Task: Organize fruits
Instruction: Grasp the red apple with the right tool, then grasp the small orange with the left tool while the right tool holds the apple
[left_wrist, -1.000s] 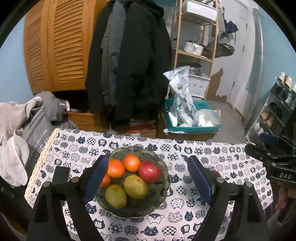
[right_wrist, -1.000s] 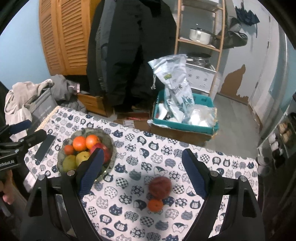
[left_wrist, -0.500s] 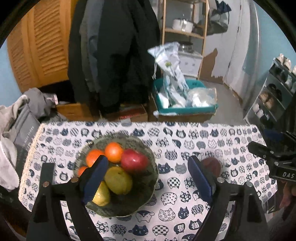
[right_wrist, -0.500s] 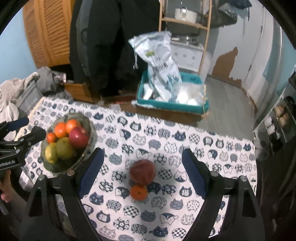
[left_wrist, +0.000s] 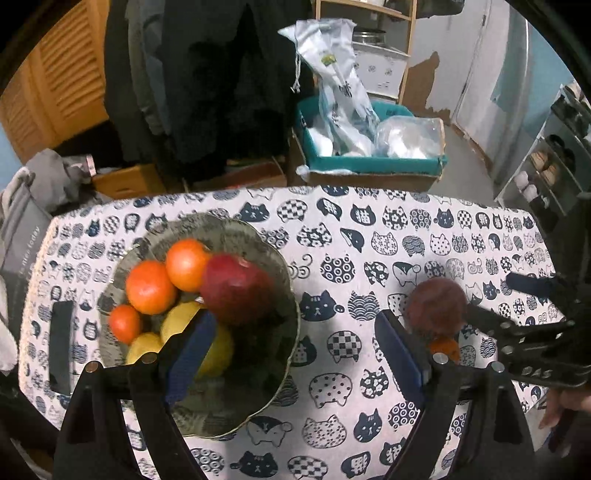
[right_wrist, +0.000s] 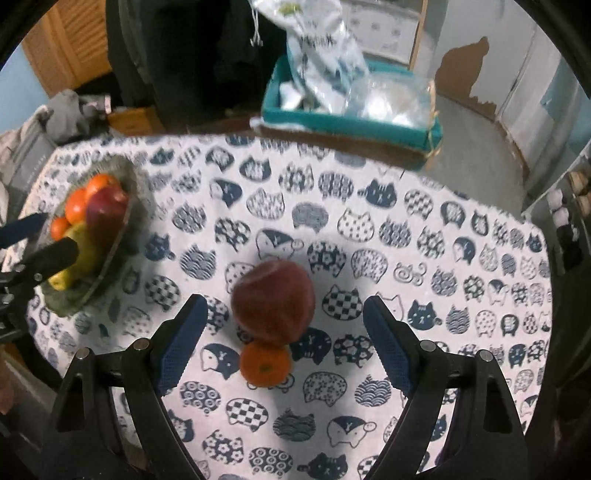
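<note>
right gripper (right_wrist: 282, 341) fingers spread above a dark red apple (right_wrist: 273, 304) that partly hides a small orange (right_wrist: 264, 363); left gripper (left_wrist: 293, 354) fingers spread, covering yellow fruit (left_wrist: 218, 350) in the bowl (left_wrist: 273, 258).

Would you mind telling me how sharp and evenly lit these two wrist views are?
Right wrist view: motion blur smears the cat-print tablecloth and teal box; a soft shadow surrounds the loose red apple. Left wrist view: sharper, though the bowl's apple is slightly blurred; fisheye bends the table edge.
</note>
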